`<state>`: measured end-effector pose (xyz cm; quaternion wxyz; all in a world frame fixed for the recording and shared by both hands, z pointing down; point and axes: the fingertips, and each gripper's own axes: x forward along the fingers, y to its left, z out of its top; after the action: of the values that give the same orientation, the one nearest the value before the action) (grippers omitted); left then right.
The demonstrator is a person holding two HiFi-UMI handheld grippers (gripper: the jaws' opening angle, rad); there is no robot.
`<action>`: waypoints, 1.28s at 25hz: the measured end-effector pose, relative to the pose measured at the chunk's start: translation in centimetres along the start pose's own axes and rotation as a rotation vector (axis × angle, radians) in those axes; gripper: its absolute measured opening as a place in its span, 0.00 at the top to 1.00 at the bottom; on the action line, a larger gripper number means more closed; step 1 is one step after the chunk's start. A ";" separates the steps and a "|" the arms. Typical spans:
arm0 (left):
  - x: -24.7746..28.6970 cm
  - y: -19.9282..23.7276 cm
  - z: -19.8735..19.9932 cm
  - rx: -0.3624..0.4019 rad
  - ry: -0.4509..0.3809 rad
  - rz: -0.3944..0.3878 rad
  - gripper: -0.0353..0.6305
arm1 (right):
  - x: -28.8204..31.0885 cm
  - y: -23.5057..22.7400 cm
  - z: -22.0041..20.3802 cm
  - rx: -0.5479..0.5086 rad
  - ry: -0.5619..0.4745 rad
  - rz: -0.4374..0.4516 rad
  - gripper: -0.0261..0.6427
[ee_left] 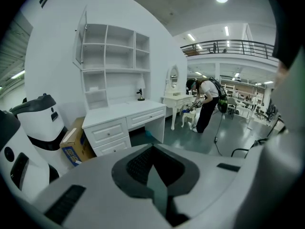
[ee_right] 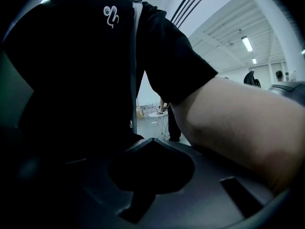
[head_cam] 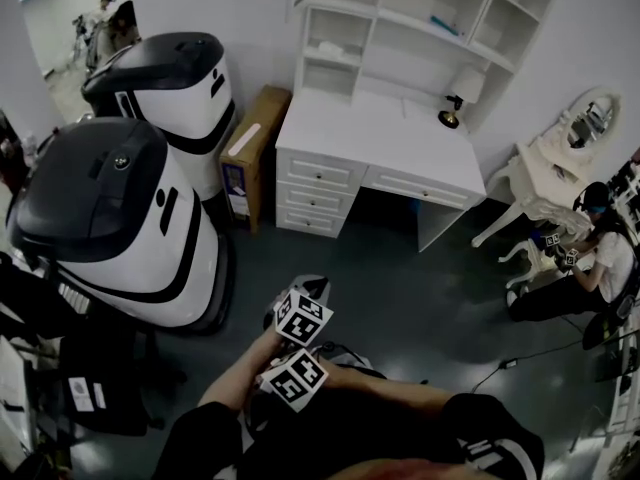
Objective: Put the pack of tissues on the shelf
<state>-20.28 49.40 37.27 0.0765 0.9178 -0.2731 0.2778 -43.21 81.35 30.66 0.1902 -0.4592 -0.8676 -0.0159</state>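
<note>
Heading for the shelf (ee_left: 107,56) at upper left risks a wasted trip: left tongs (ee_left: 152,149) and right tongs (ee_right: 150,142) are pressed closed, empty, tissues unseen.

White walls (head_cam: 240,8) meet a dark grey-green floor (head_cam: 400,298). Against the far wall stands a white counter (head_cam: 380,143) with drawers, under open shelves (head_cam: 420,18). A cardboard box (head_cam: 255,143) stands left of it, a mirrored dressing table (head_cam: 555,163) right.

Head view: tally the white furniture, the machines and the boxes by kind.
Machines: 2
Box: 1
Desk: 1
Shelf: 1
Dressing table: 1
Stool: 1
Total: 7
</note>
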 end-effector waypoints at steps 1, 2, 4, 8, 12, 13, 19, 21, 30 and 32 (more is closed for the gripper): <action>0.1 -0.1 0.1 0.003 -0.002 -0.007 0.93 | 0.1 -0.1 0.0 0.008 0.004 0.000 0.94; 0.2 -0.3 0.2 0.006 -0.005 -0.016 0.93 | 0.2 -0.1 0.0 0.018 0.011 0.002 0.94; 0.3 -0.6 0.4 0.011 -0.011 -0.028 0.93 | 0.3 0.0 -0.1 0.034 0.028 0.004 0.94; -0.1 -0.7 0.2 -0.001 -0.007 -0.021 0.93 | 0.3 0.2 0.0 0.032 0.018 -0.008 0.94; -0.1 -0.5 0.3 0.004 -0.012 -0.011 0.93 | 0.5 0.2 0.1 0.045 0.016 0.010 0.94; -0.2 -0.6 0.3 0.007 -0.015 -0.011 0.93 | 0.6 0.2 0.0 0.049 0.024 0.012 0.94; -1.0 0.1 -0.4 -0.003 -0.010 0.017 0.93 | 1.1 0.2 0.1 0.031 0.027 -0.004 0.94; -1.1 0.1 -0.5 -0.002 -0.010 0.019 0.93 | 1.2 0.2 0.1 0.035 0.031 0.001 0.94; -1.1 -0.7 -0.8 0.003 0.005 0.012 0.93 | 1.4 0.5 0.0 0.025 0.048 -0.023 0.94; -1.1 -1.0 -0.9 0.007 0.006 0.008 0.93 | 1.6 0.6 0.2 0.030 0.034 -0.020 0.94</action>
<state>-20.92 50.98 37.40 0.0732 0.9161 -0.2756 0.2819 -43.56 82.97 30.93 0.2117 -0.4472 -0.8689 -0.0128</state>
